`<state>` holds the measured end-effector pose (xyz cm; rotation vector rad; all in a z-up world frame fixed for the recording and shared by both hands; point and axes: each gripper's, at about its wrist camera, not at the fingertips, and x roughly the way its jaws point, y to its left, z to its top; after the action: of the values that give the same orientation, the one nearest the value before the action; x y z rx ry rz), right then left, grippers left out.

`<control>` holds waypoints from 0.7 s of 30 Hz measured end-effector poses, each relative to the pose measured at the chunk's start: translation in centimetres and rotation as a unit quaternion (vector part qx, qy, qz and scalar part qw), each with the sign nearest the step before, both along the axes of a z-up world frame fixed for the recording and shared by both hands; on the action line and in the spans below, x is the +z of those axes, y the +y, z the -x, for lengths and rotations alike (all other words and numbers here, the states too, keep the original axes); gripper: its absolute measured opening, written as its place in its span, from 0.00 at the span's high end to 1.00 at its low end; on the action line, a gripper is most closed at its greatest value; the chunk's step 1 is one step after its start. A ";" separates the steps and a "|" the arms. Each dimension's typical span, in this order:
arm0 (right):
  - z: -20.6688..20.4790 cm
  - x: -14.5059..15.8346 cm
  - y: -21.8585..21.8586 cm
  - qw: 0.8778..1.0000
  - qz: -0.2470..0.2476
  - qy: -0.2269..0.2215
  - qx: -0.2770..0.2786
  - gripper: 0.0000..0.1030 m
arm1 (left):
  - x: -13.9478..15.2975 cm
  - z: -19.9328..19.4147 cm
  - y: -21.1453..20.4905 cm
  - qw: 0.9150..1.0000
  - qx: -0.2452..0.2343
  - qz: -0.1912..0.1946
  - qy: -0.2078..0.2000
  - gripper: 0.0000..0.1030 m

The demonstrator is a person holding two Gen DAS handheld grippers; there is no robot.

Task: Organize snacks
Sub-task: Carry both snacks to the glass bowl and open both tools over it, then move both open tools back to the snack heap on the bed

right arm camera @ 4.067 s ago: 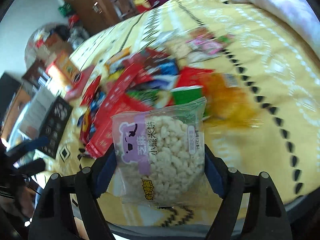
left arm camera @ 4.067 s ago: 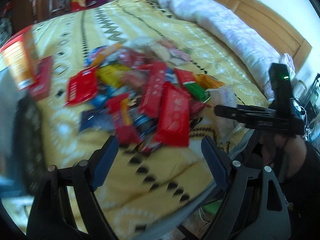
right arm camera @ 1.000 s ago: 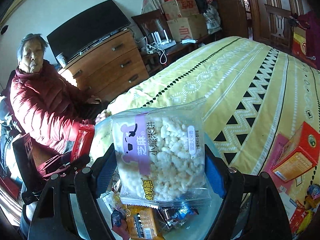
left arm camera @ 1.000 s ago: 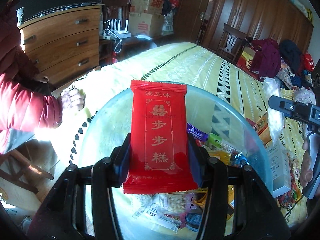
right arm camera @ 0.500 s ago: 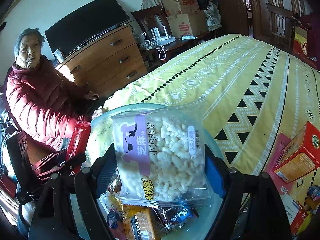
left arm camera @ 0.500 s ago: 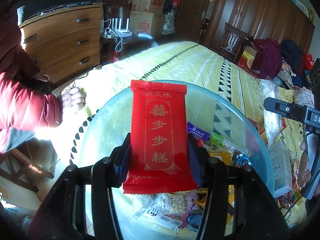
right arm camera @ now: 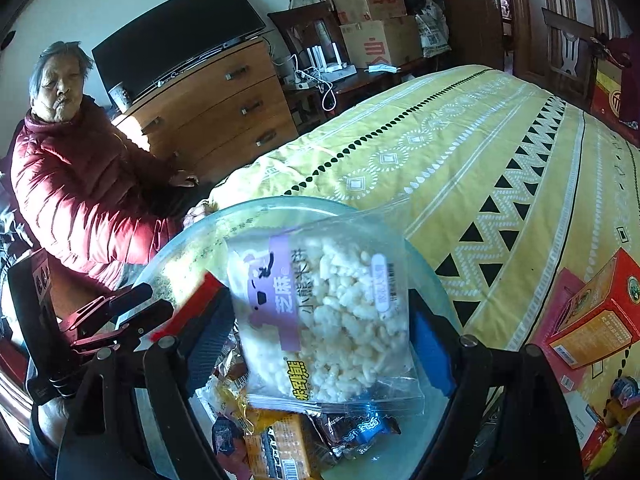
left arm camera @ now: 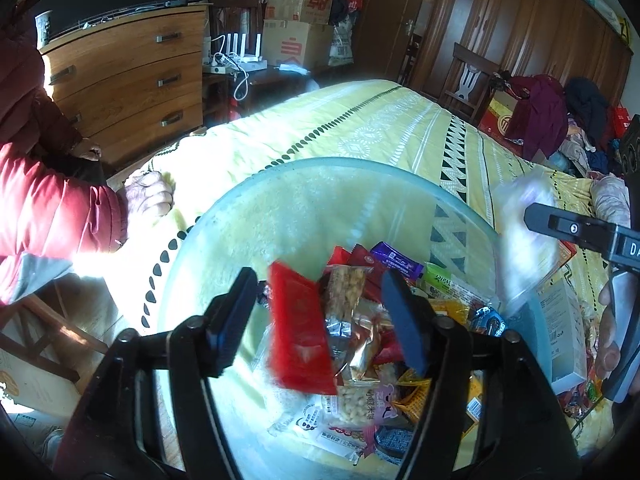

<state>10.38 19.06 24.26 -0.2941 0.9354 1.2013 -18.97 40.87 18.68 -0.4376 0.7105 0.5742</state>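
A clear glass bowl sits on the yellow bedspread and holds several snack packets. My left gripper is open above it; a blurred red packet drops free between its fingers. My right gripper is open too; the clear rice-puff bag hangs tilted and loose between its fingers over the bowl. The right gripper also shows in the left wrist view, with the blurred bag at the bowl's right rim. The left gripper shows in the right wrist view at the left.
A person in a red jacket sits at the bed's left edge, hand near the bowl. An orange box and more snacks lie to the right. A wooden dresser, cardboard boxes and chairs stand behind.
Both grippers have opened. The red packet has slipped out of the left gripper and falls into the bowl. The rice-puff bag has come loose from the right gripper and tilts downward.
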 end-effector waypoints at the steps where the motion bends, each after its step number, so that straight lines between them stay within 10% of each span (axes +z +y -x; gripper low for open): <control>1: 0.1 0.0 0.0 1.000 0.002 -0.002 0.001 0.16 | 0.0 0.0 0.1 1.000 0.002 0.002 0.001 0.30; 9: 2.3 1.7 -1.8 0.999 0.019 -0.031 0.021 0.05 | 1.0 0.5 -0.6 1.000 0.011 -0.007 -0.014 0.17; 15: 5.5 5.1 -12.3 0.995 -0.006 -0.096 -0.034 0.05 | 4.4 0.4 -4.3 0.997 -0.021 -0.037 -0.066 0.08; 19: 9.8 6.1 -24.6 0.960 -0.049 -0.248 -0.116 0.00 | 6.3 -1.6 -9.4 0.991 -0.083 -0.043 -0.100 0.07; 21: 10.0 3.5 -29.0 0.946 0.031 -0.276 -0.165 0.00 | 7.2 -3.3 -13.0 0.984 -0.133 -0.049 -0.111 0.07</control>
<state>0.41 -9.99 27.80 -0.4747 0.5023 0.7217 -15.70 27.82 25.93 -0.3021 0.5139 0.3015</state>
